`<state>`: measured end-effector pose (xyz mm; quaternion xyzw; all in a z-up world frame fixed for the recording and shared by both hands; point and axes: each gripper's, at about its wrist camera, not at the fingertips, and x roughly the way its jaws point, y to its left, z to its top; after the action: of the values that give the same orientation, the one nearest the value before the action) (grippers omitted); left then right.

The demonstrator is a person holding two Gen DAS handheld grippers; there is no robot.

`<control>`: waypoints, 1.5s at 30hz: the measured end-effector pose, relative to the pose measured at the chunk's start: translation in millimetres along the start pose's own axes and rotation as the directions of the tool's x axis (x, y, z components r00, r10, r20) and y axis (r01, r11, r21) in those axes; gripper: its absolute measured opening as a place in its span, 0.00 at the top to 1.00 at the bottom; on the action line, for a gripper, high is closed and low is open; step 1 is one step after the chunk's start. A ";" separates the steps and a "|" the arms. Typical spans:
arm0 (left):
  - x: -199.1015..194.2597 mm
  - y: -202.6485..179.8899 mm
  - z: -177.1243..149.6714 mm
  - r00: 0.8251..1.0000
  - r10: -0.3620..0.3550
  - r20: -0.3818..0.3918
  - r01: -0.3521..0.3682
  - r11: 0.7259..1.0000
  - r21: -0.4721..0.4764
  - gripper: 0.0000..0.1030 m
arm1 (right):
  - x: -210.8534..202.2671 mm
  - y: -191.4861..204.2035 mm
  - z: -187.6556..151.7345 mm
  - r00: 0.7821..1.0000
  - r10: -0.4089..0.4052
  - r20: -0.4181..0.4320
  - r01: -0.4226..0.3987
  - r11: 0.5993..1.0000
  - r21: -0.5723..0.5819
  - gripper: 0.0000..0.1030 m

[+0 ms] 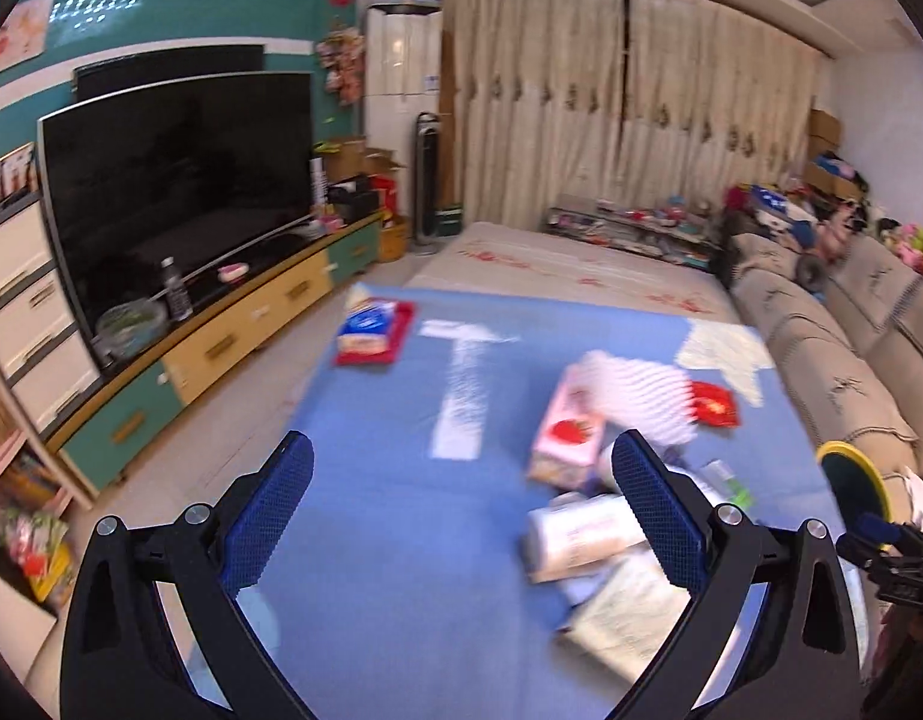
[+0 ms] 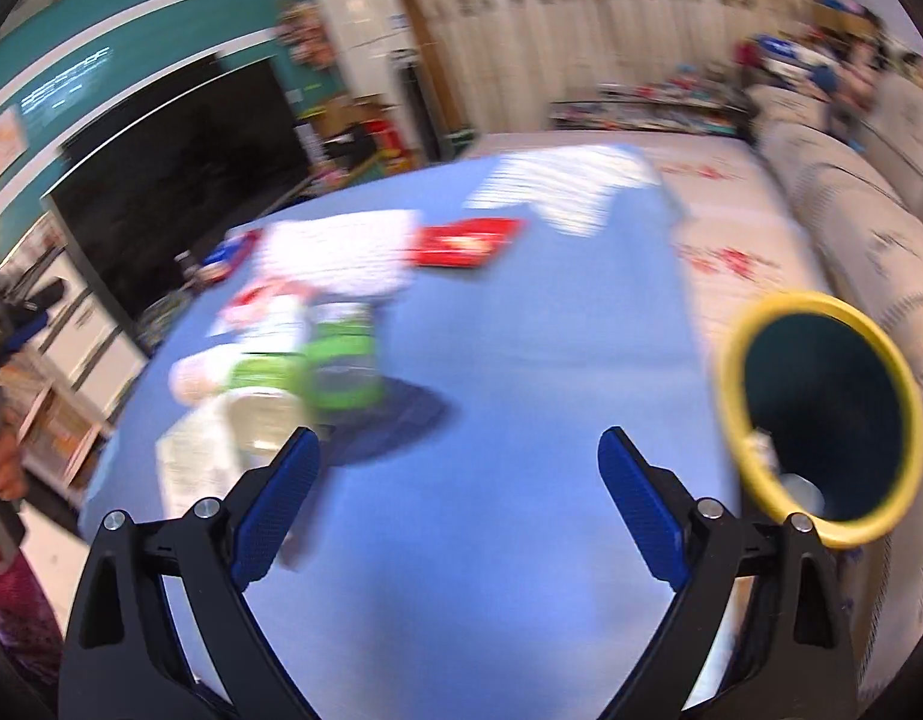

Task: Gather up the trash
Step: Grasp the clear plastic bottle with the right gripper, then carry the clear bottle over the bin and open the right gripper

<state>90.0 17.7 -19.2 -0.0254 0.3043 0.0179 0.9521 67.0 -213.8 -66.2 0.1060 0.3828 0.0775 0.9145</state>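
Left gripper (image 1: 461, 474): jaws wide, nothing between them, above the blue cloth (image 1: 389, 510) that covers the table. Right gripper (image 2: 458, 471): jaws wide too, empty, over a bare stretch of the same cloth.

Trash lies in a loose heap toward the table's right edge in the left wrist view: a pink carton (image 1: 566, 435) with a red strawberry print, a white foam sheet (image 1: 635, 396) partly over it, a red packet (image 1: 715, 403) just beyond the foam, a white roll-shaped wrapper (image 1: 581, 534) just beside the left gripper's right jaw, and a pale flat bag (image 1: 629, 612) toward the near edge. A blue-and-red tissue pack (image 1: 374, 330) sits well apart, near the far left corner.

Bin with yellow rim (image 2: 821, 420): off the table's right edge, beside the sofa (image 1: 833, 324), mouth tilted toward the camera; something pale shows inside near the rim. Right wrist view is heavily blurred; a green-labelled item (image 2: 341, 360) in the heap cannot be identified.
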 end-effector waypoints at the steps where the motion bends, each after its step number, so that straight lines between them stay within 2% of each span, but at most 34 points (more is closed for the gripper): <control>1: 1.5 6.0 -4.7 1.000 0.008 -0.008 -0.008 1.000 -0.005 0.05 | 5.7 13.4 2.2 1.000 0.031 -0.001 -0.031 0.999 -0.015 0.14; 4: 4.8 18.9 -16.2 1.000 0.012 -0.024 -0.012 1.000 -0.015 0.05 | 22.3 46.0 5.2 0.995 0.093 -0.020 -0.094 0.994 -0.054 0.14; 7: 9.5 25.7 -24.8 0.999 -0.012 -0.048 0.011 1.000 -0.023 0.05 | 39.4 66.6 6.2 0.993 0.104 -0.056 -0.108 0.991 -0.078 0.14; 13: 23.8 20.8 -34.6 0.996 -0.062 -0.072 0.060 0.998 -0.019 0.05 | 64.4 77.5 4.1 0.986 0.129 -0.106 -0.136 0.989 -0.065 0.16; 15: 27.7 19.3 -34.5 0.994 -0.075 -0.081 0.074 0.997 -0.023 0.05 | 70.7 78.5 4.3 0.981 0.147 -0.126 -0.155 0.986 -0.056 0.25; 17: 31.0 19.5 -35.0 0.993 -0.084 -0.088 0.082 0.996 -0.025 0.05 | 74.5 84.0 5.0 0.979 0.156 -0.129 -0.165 0.984 -0.063 0.28; 24: 38.3 24.5 -33.3 0.991 -0.100 -0.090 0.097 0.995 -0.037 0.05 | 90.0 93.4 11.2 0.982 0.146 -0.120 -0.154 0.987 -0.057 0.29; 25: 39.6 24.1 -32.8 0.990 -0.105 -0.090 0.102 0.994 -0.037 0.05 | 94.2 95.1 10.8 0.983 0.139 -0.124 -0.147 0.987 -0.059 0.31; 26: 40.4 24.3 -32.6 0.990 -0.110 -0.091 0.107 0.994 -0.037 0.05 | 96.6 95.4 10.1 0.983 0.133 -0.128 -0.141 0.988 -0.058 0.43; 27: 42.4 23.8 -32.5 0.989 -0.117 -0.093 0.114 0.993 -0.037 0.05 | 99.0 95.6 10.0 0.981 0.140 -0.133 -0.148 0.988 -0.051 0.50; 37: 67.5 2.5 -19.5 0.979 -0.177 -0.101 0.176 0.984 -0.014 0.05 | 48.4 103.8 32.1 0.992 0.129 0.008 -0.128 0.987 -0.092 0.52; 45: 82.9 -26.8 -8.4 0.971 -0.221 -0.091 0.221 0.975 -0.006 0.05 | 33.2 104.5 53.8 0.990 0.127 0.063 -0.122 0.990 -0.075 0.52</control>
<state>153.9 -7.9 -73.1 -0.0577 0.3427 -0.0901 0.9333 122.3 -112.7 -25.6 0.0999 0.3412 0.1443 0.9235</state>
